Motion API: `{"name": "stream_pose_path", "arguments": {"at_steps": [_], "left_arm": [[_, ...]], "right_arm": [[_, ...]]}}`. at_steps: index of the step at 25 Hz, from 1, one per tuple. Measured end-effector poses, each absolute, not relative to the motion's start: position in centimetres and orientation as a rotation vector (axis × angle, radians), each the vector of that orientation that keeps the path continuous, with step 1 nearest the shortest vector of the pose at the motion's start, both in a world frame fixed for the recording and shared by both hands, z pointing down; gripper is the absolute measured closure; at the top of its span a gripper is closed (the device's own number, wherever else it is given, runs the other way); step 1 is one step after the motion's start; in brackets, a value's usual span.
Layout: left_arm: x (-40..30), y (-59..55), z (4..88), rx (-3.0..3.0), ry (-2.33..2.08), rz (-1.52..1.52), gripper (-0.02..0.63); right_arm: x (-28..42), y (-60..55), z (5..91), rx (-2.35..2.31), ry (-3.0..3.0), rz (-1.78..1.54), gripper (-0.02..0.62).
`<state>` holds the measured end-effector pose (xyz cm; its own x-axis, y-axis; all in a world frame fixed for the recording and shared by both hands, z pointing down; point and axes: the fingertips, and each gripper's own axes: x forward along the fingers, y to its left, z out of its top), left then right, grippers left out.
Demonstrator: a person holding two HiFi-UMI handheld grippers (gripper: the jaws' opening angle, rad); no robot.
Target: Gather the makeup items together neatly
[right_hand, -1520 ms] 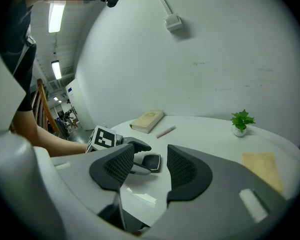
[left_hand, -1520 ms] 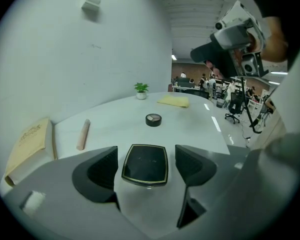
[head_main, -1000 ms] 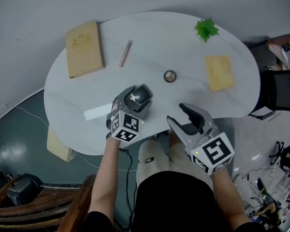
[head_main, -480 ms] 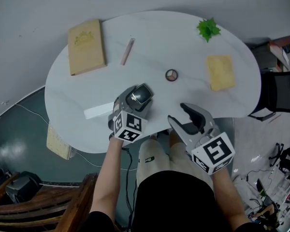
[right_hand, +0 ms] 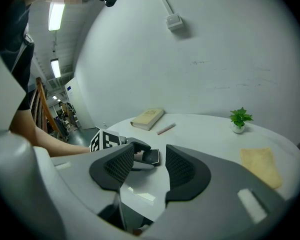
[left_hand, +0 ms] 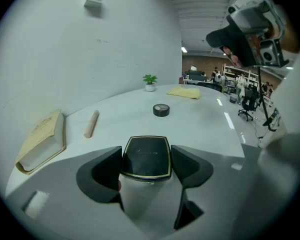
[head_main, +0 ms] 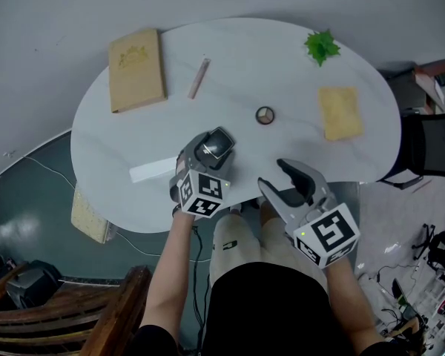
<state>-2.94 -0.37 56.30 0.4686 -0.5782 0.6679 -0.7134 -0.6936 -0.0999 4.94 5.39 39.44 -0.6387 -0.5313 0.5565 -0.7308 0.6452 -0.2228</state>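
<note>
While left gripper (left_hand: 146, 160) closes on black compact (left_hand: 146, 154), pads (left_hand: 109, 168) touching its sides, right gripper (right_hand: 149, 160) hangs spread, empty.

Left gripper (head_main: 208, 153) is extended forward, fingers (left_hand: 102, 173) being closed on the black compact (left_hand: 146, 156), both edges touched. Right gripper (head_main: 274, 175) is held back, fingers spread, nothing gripped.

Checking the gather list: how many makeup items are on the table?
3: black compact between closing jaws of the left gripper; round palette mid-table; pink stick beside the book. None seems hidden.
</note>
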Motion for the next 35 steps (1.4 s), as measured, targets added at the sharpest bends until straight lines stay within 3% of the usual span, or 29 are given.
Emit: {"name": "stream_pose_path", "arguments": {"at_steps": [35], "left_arm": [[-10.8,-2.9,56.5,1.775,-1.804,0.831,0.302]], "right_arm": [[4.5,5.5,39.0,0.968,-2.420,0.569,0.403]]}}
